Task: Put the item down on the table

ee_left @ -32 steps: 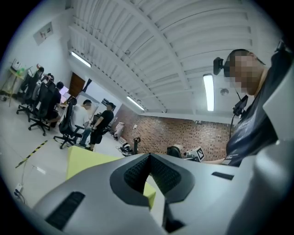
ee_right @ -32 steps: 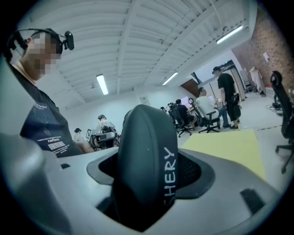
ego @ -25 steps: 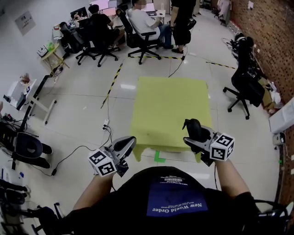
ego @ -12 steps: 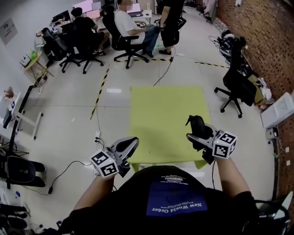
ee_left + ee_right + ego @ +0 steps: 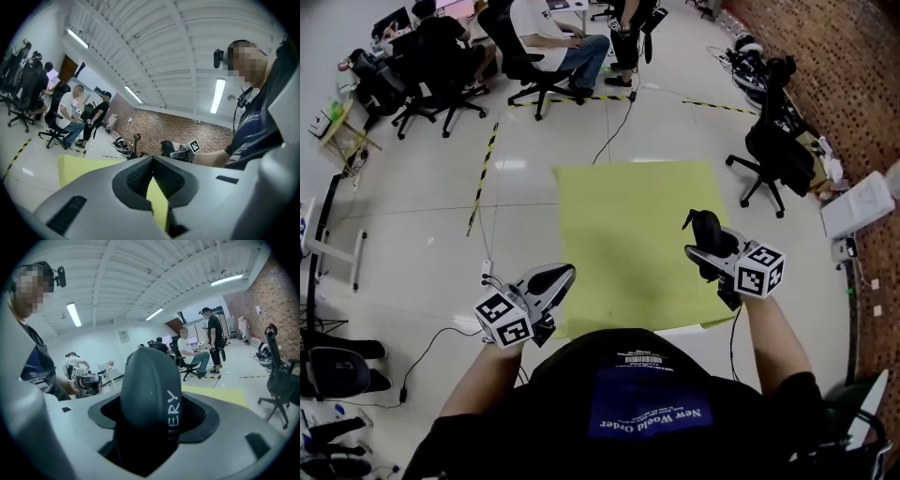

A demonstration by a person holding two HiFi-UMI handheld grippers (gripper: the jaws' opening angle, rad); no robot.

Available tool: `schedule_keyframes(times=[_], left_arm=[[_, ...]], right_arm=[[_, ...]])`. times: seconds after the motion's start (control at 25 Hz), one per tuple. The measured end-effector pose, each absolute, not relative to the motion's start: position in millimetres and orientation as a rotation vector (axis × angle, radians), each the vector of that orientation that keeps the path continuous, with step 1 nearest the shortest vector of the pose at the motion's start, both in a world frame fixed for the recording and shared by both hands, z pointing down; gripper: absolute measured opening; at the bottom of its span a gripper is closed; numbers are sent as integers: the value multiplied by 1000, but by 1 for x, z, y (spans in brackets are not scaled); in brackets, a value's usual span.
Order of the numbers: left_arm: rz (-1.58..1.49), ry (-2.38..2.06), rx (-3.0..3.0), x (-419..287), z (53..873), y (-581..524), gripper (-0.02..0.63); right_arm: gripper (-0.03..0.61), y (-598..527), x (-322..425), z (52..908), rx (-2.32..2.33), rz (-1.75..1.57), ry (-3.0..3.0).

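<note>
I am pinching the item (image 5: 150, 394), a dark rounded thing with pale lettering down its side, between the two jaws of my right claw (image 5: 709, 251). The jaws are standing wide around it and pressing on both its sides. It is riding in the claw and not yet resting on anything.

The yellow-green tabletop (image 5: 619, 234) is lying below and ahead of this claw. In the head view the item is hanging over the tabletop's near right part, close to its right edge. My left claw (image 5: 555, 281) is pressed together with nothing in it. It is sitting well to the left of the right claw, just off the tabletop's near left corner. A black office chair (image 5: 767, 150) is standing beyond the right claw, off the tabletop's far right side.

I am judging this to be the carrying step: the item is over the tabletop but the setting-down is not begun. The next move is calling for lowering the right claw until the item's underside is meeting the surface, a little inward from the edge. Only then should the jaws be spreading and the claw drawing back without tipping it.
</note>
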State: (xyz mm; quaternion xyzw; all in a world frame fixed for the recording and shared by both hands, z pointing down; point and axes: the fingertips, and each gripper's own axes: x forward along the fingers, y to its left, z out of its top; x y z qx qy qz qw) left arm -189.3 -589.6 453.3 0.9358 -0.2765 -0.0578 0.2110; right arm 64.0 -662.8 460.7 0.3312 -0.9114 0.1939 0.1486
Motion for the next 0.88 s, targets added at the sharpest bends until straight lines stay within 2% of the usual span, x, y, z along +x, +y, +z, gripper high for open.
schedule_keyframes(times=[0.36,0.64,0.88], left_arm=[[-119,-863,2462,-139,474,-607,4],[-73,-834,2404,-111,509,-611,5],[-50,-793,2405,-98,527,-619,5]], right_arm=[[328,-744,110,545,759,447,-2380],[328,-771,122,643,672,444,-2191],[328,-785,135,695,680,424,-2071]])
